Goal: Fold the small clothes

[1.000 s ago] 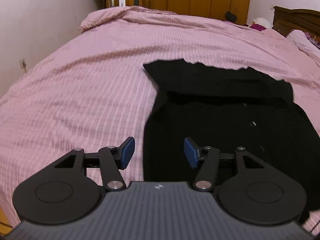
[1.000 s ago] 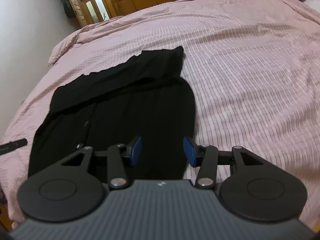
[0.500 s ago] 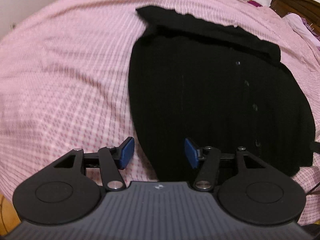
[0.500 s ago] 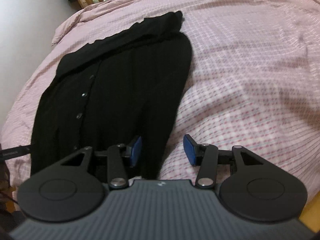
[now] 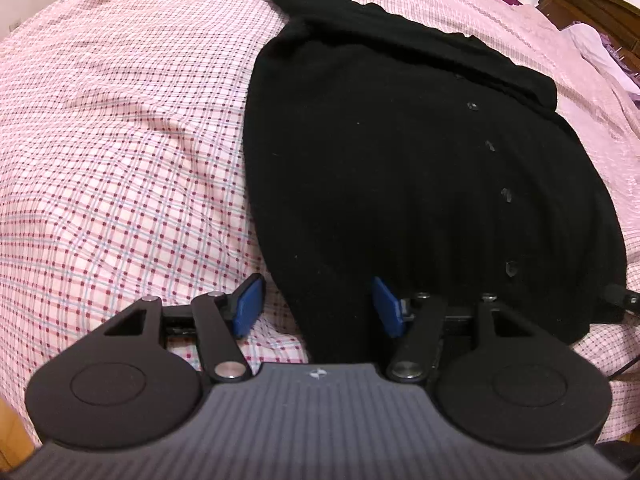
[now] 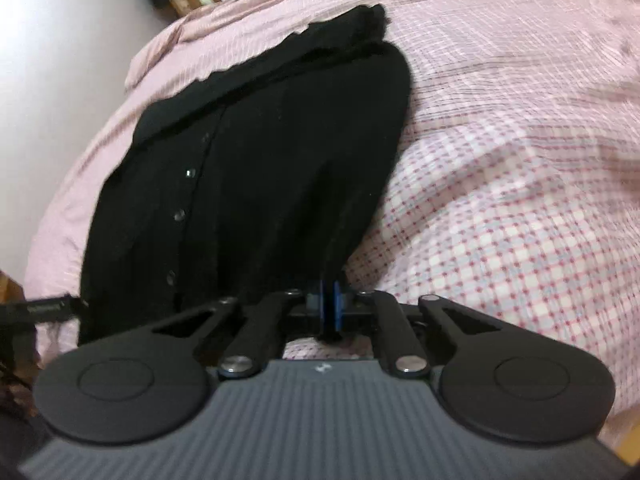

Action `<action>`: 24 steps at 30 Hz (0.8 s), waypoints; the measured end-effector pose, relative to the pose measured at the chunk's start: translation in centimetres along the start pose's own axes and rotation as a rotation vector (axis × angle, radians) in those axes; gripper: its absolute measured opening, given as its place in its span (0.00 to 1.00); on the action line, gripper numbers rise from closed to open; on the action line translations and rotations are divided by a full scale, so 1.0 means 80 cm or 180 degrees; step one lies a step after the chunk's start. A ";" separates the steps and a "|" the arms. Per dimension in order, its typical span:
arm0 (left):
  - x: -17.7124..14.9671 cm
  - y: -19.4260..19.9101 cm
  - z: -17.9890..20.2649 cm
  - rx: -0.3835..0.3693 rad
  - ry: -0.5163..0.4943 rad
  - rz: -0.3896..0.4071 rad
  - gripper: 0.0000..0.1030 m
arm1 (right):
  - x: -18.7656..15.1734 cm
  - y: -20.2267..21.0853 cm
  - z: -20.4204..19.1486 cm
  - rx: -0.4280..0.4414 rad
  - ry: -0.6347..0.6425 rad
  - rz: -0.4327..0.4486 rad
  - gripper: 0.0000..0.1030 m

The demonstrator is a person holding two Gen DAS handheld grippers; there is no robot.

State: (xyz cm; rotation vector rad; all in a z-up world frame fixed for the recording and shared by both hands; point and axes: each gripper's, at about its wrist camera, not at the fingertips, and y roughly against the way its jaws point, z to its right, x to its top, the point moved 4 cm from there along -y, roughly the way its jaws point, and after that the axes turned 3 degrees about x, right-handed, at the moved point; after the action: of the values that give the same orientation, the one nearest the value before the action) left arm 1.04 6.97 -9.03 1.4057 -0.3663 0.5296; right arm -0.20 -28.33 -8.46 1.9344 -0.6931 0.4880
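A black buttoned cardigan (image 5: 400,160) lies flat on the pink checked bed cover (image 5: 120,160), its sleeves folded across the far end. My left gripper (image 5: 316,306) is open, its blue pads straddling the near left corner of the hem. In the right wrist view the cardigan (image 6: 260,160) runs away from me, and my right gripper (image 6: 330,312) is shut on its near right hem corner, with the fabric pinched between the pads.
The bed cover (image 6: 500,200) spreads wide to the right. A dark wooden headboard (image 5: 592,4) stands at the far right. The other gripper's black tip (image 6: 40,310) shows at the left edge. A white wall (image 6: 48,60) is on the left.
Both grippers have dropped closer to the cardigan's near hem. My right gripper has shut on the right hem corner. My left gripper stays open.
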 end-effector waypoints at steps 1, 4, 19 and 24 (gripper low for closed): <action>0.001 0.001 0.000 -0.0009 0.0007 -0.0003 0.64 | 0.000 0.009 0.002 -0.0039 0.0024 0.0048 0.08; -0.002 0.004 -0.002 -0.0056 0.0037 -0.0023 0.64 | -0.002 0.034 0.012 -0.0118 -0.0038 0.0136 0.08; -0.026 -0.019 0.002 -0.0831 0.0262 -0.0329 0.65 | -0.004 0.017 0.016 0.0031 -0.0010 0.0128 0.40; -0.028 -0.020 0.006 -0.0816 0.0223 -0.0317 0.64 | 0.003 0.000 0.011 -0.0006 0.0011 0.0113 0.41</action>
State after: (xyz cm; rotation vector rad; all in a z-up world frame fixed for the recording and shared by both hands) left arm 0.11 6.08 -11.50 1.1484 -0.2948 0.4329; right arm -0.01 -29.17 -8.66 1.9220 -0.7265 0.5125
